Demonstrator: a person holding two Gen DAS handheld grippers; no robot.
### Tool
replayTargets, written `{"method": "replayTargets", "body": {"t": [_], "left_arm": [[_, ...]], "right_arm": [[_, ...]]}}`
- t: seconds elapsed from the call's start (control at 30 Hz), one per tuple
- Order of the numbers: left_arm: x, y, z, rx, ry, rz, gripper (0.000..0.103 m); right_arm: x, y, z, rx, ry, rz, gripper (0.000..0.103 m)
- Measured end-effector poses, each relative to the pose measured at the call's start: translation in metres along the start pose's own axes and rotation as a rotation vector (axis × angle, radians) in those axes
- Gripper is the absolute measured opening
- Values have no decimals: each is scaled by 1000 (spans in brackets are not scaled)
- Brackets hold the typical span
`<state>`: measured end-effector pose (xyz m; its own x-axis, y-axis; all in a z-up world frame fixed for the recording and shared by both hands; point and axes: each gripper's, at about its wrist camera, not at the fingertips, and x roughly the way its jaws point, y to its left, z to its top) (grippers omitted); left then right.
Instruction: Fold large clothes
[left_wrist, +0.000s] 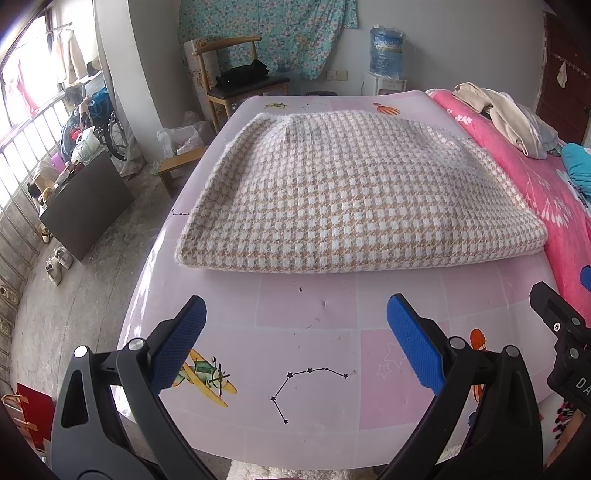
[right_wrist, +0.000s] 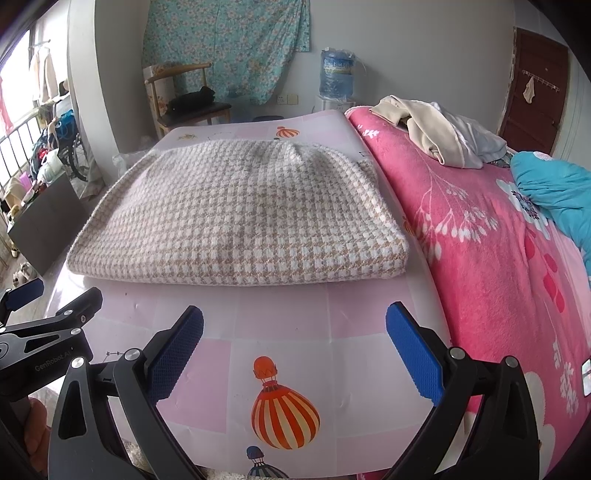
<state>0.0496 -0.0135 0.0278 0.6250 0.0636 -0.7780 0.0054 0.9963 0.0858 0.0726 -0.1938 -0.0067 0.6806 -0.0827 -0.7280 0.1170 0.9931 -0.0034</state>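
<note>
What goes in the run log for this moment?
sweater: folded flat on pink mat | left gripper: open, empty, short of sweater | right gripper: open, empty | clothes pile: on pink blanket

Surface: desk (left_wrist: 314, 317) with pink printed cover | Load: folded houndstooth garment (left_wrist: 354, 192) flat, centred | Adjacent: bed, pink blanket (right_wrist: 480, 258), right of garment, bearing heaped clothes (right_wrist: 443, 136).

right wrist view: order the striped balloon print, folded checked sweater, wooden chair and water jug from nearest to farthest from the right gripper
1. Striped balloon print: on the pink mat, right between the open jaws of the right gripper.
2. Folded checked sweater: straight ahead, mid-mat.
3. Wooden chair: past the mat's far left corner.
4. Water jug: against the back wall, right of centre; only slightly farther than the chair.
</note>
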Motion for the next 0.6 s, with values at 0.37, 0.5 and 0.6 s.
{"method": "replayTargets", "body": {"t": [0.37,0.5,0.6], "left_arm": [[1,1,-1,-5,2,-1,95],[1,2,0,-5,3,-1,95],[1,1,-1,-3,2,2,95]], "right_arm": [[1,0,-1,0,4,-2,97],[0,-1,0,2,2,-5,97],[0,-1,0,2,-1,-4,97]]}}
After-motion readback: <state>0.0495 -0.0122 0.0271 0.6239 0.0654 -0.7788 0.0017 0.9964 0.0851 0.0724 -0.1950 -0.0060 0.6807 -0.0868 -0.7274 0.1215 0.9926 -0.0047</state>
